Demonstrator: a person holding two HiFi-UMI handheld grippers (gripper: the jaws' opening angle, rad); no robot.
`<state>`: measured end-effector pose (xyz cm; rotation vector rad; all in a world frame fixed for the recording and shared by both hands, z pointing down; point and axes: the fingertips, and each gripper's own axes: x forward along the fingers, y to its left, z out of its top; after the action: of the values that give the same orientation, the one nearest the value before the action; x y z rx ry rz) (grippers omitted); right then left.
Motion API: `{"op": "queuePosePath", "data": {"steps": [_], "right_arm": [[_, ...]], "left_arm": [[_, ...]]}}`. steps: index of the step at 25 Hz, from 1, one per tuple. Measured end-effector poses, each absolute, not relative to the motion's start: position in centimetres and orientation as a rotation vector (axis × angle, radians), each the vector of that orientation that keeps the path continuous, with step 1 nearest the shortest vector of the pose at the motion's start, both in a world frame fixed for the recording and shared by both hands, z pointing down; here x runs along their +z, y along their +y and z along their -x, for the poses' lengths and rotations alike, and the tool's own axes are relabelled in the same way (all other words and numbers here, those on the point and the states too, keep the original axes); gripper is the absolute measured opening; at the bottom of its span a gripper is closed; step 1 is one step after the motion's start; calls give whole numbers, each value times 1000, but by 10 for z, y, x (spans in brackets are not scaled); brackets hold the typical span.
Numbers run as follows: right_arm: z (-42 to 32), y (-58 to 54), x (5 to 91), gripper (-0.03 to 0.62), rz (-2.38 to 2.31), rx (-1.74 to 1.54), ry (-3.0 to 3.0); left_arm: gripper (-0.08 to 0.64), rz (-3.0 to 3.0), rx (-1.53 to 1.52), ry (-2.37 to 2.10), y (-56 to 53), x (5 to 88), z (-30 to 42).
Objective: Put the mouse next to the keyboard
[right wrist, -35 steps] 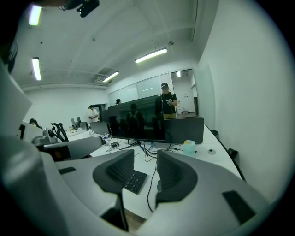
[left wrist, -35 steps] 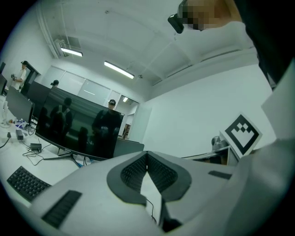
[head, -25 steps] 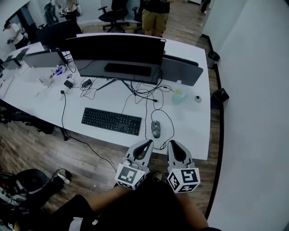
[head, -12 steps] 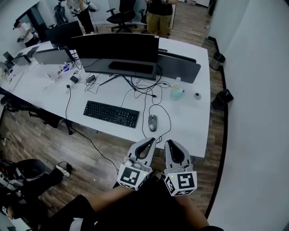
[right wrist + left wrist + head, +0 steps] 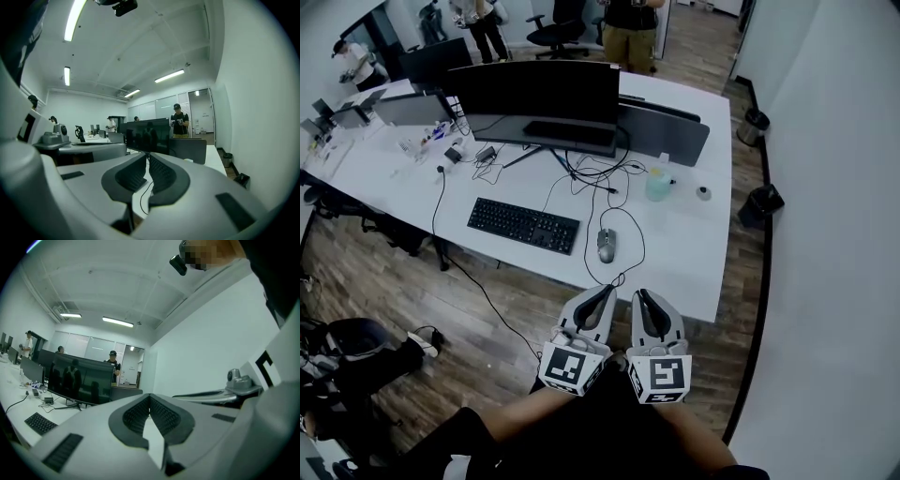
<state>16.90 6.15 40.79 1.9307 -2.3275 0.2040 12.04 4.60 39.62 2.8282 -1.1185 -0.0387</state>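
Observation:
A grey corded mouse point(image 5: 607, 245) lies on the white desk point(image 5: 384, 178), just right of the black keyboard point(image 5: 523, 225). Both grippers hang side by side in front of the desk's near edge, over the wood floor. My left gripper point(image 5: 607, 293) has its jaws together at the tip with nothing between them; its own view shows the keyboard point(image 5: 41, 423) low at the left. My right gripper point(image 5: 639, 296) is shut too, empty. Neither touches the mouse.
A wide dark monitor point(image 5: 534, 94) stands behind the keyboard with tangled cables point(image 5: 600, 178) at its foot. A pale green bottle point(image 5: 658, 184) sits at the right, a second dark screen point(image 5: 661, 134) behind it. People stand beyond the desk. A white wall point(image 5: 834, 234) runs along the right.
The view has shifted: desk, keyboard and mouse sit slightly higher and further left in the frame. Both grippers stay shut and close together, a little nearer each other.

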Motion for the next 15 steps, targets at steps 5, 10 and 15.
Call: {"op": "queuePosePath", "data": {"steps": [5, 10, 15], "right_arm": [[-171, 61, 403, 35, -1915, 168, -2348], [-172, 56, 399, 35, -1907, 154, -2354], [-168, 54, 400, 34, -1890, 155, -2362]], "left_arm": [[3, -2824, -56, -1151, 46, 390, -123], [3, -2828, -64, -1154, 42, 387, -125], [3, -2833, -63, -1135, 41, 387, -128]]}}
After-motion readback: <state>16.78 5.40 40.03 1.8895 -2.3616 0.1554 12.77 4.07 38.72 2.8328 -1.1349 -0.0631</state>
